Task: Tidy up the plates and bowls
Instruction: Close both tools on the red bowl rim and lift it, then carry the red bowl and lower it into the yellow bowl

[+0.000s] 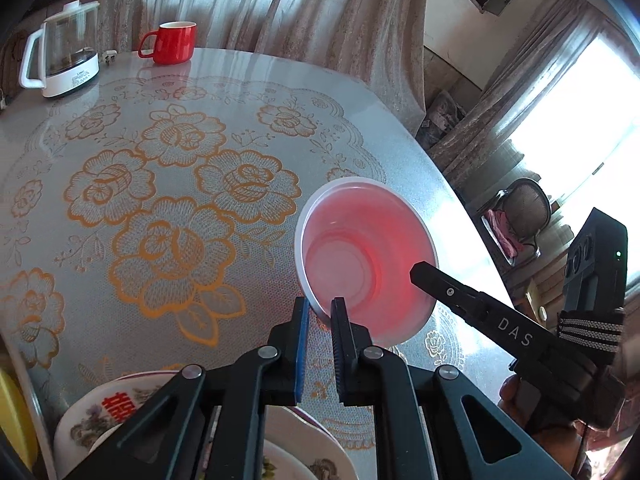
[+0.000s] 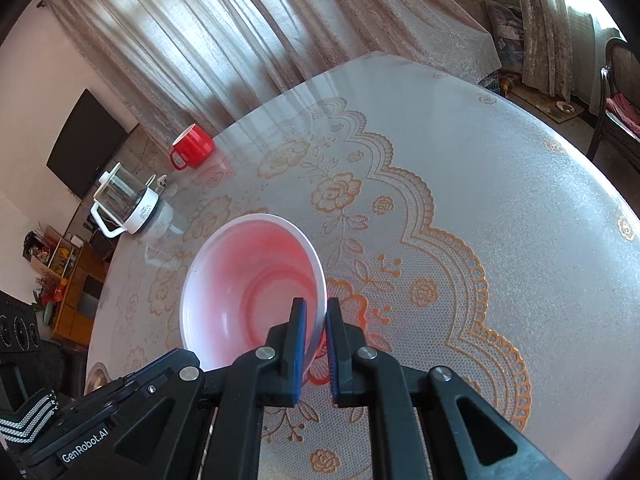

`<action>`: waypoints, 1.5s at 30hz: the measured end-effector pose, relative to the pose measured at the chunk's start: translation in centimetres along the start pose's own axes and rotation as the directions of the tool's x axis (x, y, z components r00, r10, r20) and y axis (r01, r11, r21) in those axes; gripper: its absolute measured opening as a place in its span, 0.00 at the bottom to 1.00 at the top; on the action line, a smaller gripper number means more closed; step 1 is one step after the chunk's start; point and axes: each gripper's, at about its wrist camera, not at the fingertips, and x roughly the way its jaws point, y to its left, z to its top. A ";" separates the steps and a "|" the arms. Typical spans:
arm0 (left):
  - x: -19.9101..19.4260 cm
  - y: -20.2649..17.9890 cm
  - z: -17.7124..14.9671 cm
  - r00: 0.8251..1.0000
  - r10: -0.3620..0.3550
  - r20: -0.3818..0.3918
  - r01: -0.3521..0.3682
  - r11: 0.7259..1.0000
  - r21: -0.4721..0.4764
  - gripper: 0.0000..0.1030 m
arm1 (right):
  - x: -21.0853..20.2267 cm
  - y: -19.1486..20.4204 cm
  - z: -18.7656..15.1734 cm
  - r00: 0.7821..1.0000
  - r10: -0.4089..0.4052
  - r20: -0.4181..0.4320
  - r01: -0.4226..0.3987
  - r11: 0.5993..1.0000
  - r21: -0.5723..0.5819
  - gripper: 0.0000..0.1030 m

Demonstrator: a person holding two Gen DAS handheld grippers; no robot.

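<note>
A pink-tinted plastic bowl with a white rim [image 1: 366, 256] is held tilted above the table between both grippers. My left gripper [image 1: 322, 306] is shut on its near-left rim. My right gripper [image 2: 316, 308] is shut on the bowl [image 2: 250, 292] at its right rim; its finger reaches the bowl from the right in the left wrist view [image 1: 448, 290]. White floral plates with a red character [image 1: 108, 408] lie below the left gripper, partly hidden by it.
A round table [image 1: 380, 112] with a lace floral cover. A red mug [image 1: 172, 42] and a glass kettle [image 1: 64, 56] stand at its far side. A yellow object [image 1: 12, 416] sits at the left edge. Curtains hang behind; a chair [image 1: 524, 208] stands right.
</note>
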 end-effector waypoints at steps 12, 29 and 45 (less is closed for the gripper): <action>-6.2 3.2 -2.6 0.994 0.014 0.110 -0.013 1.000 -0.007 0.10 | -1.3 5.5 -2.7 0.998 0.065 -0.005 -0.066 0.994 -0.084 0.08; -14.8 10.8 -7.2 0.972 0.046 0.231 -0.021 0.994 -0.110 0.10 | -1.8 15.3 -6.9 0.979 0.193 -0.064 -0.202 0.949 -0.243 0.08; -19.7 18.9 -12.6 0.954 0.143 0.264 -0.070 0.961 -0.268 0.10 | 0.7 24.3 -12.8 0.935 0.276 -0.223 -0.340 0.875 -0.345 0.08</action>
